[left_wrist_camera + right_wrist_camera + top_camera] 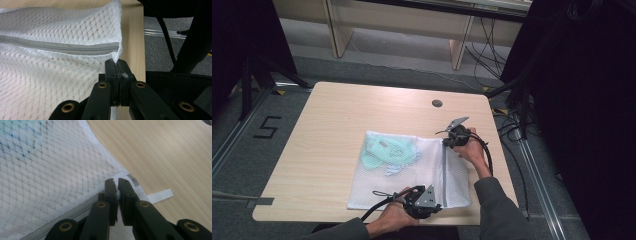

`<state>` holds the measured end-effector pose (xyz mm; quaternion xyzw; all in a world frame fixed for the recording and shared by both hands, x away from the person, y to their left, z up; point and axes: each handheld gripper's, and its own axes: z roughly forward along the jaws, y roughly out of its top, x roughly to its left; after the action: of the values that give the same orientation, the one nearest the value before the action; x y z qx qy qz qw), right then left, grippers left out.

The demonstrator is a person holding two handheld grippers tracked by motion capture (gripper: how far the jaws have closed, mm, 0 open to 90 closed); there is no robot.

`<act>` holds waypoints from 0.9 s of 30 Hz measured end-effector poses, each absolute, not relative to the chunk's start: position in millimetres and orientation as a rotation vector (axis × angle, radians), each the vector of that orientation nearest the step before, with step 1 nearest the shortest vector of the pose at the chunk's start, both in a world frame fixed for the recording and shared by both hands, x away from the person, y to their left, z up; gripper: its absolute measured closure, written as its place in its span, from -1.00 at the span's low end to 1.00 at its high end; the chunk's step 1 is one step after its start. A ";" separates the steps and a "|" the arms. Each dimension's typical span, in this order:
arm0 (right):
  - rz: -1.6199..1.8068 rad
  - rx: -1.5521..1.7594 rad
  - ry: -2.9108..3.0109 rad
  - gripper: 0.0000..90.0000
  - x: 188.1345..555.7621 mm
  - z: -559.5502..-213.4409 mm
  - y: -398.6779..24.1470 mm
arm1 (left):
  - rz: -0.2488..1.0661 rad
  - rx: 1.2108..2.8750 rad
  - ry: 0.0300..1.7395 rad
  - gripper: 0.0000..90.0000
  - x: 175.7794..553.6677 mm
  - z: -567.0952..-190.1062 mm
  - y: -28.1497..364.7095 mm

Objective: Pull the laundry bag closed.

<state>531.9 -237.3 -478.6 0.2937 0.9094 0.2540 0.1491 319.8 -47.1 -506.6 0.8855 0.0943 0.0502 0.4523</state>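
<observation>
**High view: mesh bag pinched at both ends of its zipper**

High view first — the white mesh laundry bag [412, 172] lies flat on the right half of the wooden table [332, 135], with a pale green garment [387, 152] showing through its far left part. The grey zipper [445, 175] runs along its right side. The left gripper [424, 200] sits at the near end of that zipper, the right gripper [455, 135] at the far end. In the left gripper view the jaws are clamped together on the bag's corner, just below the zipper's end [110, 47]. In the right gripper view the jaws are pressed nearly together on the bag's edge — a white tab [160, 195] lies just beside them on the wood.
</observation>
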 end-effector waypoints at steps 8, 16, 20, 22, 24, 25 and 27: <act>0.732 0.822 2.604 0.92 532.8 -479.1 -234.8 | 0.127 2.171 0.247 0.97 319.7 -506.6 -47.2; 0.732 0.820 2.604 0.92 534.2 -479.5 -232.8 | 0.122 2.173 0.252 0.97 321.1 -507.4 -47.6; 0.737 0.829 2.605 0.92 534.8 -480.3 -232.0 | 0.134 2.180 0.244 0.97 321.9 -507.5 -47.4; 0.734 0.827 2.601 0.92 534.9 -480.2 -231.6 | 0.131 2.184 0.242 0.97 322.2 -507.0 -46.7; 0.739 0.832 2.603 0.92 534.7 -480.1 -231.1 | 0.129 2.172 0.254 0.97 321.9 -507.1 -46.9; 0.739 0.828 2.601 0.92 535.1 -480.3 -231.1 | 0.127 2.172 0.252 0.97 322.2 -506.7 -46.9; 0.738 0.830 2.594 0.92 535.6 -480.5 -231.2 | 0.134 2.169 0.255 0.96 322.9 -507.0 -47.1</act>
<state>535.6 -231.2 -480.5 0.2902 0.9076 0.2582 0.1593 322.9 -47.1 -507.0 0.8807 0.1036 0.0543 0.4590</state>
